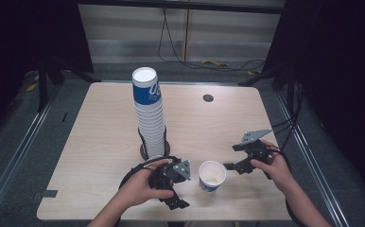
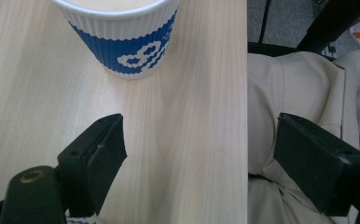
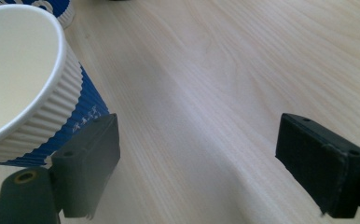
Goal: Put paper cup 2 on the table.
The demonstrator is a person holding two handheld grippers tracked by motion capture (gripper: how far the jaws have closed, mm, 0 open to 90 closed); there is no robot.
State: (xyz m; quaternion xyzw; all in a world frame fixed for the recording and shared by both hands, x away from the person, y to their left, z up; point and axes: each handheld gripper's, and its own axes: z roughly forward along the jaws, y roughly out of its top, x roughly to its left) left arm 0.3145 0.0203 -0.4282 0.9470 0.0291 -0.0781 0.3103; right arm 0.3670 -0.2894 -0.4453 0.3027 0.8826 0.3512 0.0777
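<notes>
While a single paper cup (image 1: 212, 176) stands upright and empty near the front edge of the desk (image 1: 100, 142), the left gripper (image 1: 173, 189) and right gripper (image 1: 232, 163) flank it, both with jaws apart and holding nothing. Light and thin-walled, the cup would probably crush easily; its ribbed side looks the best hold. Behind stands a tall stack of cups (image 1: 150, 118).

White marks on the blue band of the top cup (image 1: 147, 90) of the stack, unreadable, single cup's (image 2: 127, 42) white print likewise illegible
</notes>
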